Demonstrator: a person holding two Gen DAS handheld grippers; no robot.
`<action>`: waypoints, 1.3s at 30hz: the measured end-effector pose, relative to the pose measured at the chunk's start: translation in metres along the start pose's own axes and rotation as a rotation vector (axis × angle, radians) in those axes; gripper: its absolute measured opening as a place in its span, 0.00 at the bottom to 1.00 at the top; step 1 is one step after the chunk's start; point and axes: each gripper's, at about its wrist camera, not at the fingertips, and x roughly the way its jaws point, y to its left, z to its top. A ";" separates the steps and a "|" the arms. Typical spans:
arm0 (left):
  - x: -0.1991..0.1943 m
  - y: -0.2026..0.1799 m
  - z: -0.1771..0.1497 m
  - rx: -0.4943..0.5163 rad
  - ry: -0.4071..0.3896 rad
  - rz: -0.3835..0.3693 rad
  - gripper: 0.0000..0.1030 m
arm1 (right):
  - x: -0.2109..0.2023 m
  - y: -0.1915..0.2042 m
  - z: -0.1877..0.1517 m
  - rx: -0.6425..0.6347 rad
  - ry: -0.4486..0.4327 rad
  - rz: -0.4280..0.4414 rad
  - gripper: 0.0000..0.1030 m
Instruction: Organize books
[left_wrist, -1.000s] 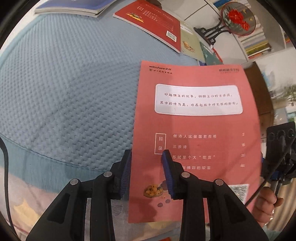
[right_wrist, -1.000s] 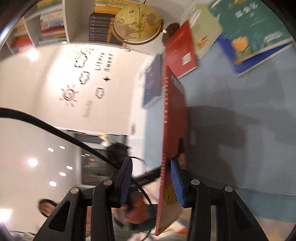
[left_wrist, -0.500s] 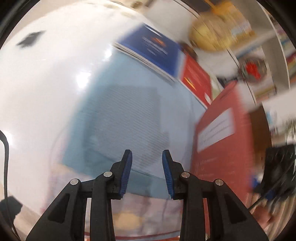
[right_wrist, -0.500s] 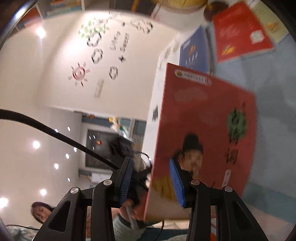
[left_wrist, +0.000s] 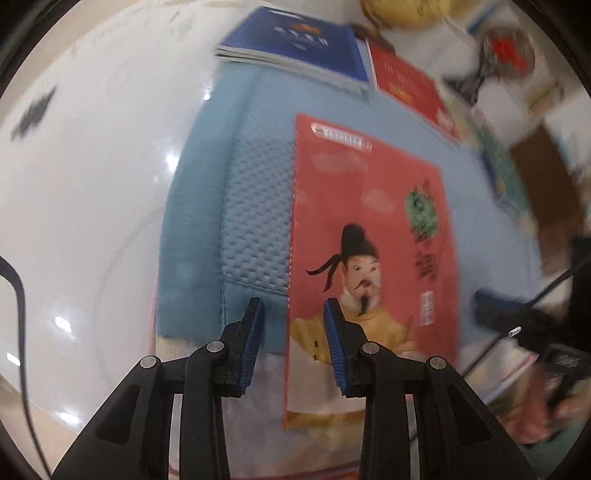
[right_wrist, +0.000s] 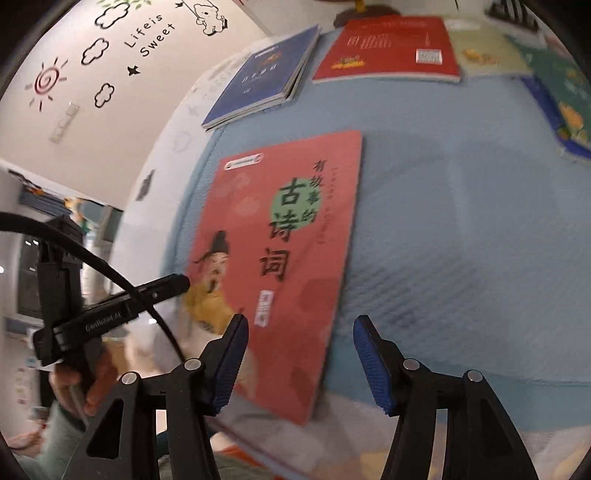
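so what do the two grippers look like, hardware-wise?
Both match: the left gripper and right gripper have black angular linkages with silver pivot pins and ribbed blue fingertip pads. A black cable trails off the left unit, whose side bears white lettering. A pale green sleeve shows.

We see a pink-red book (right_wrist: 280, 254) lying face up on the blue textured mat, its cover showing a robed, bearded figure in yellow. Farther back lie a dark blue book (right_wrist: 264, 75) and a red book (right_wrist: 391, 48), also flat.
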 end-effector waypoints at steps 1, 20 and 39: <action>-0.001 -0.005 -0.001 0.026 -0.009 0.013 0.30 | 0.001 0.004 0.000 -0.017 -0.016 -0.034 0.52; -0.011 -0.013 -0.011 0.005 0.052 -0.194 0.33 | 0.015 -0.007 -0.007 -0.052 -0.006 -0.147 0.40; -0.017 -0.006 0.002 -0.188 -0.013 -0.540 0.31 | 0.000 -0.067 -0.017 0.268 -0.060 0.198 0.41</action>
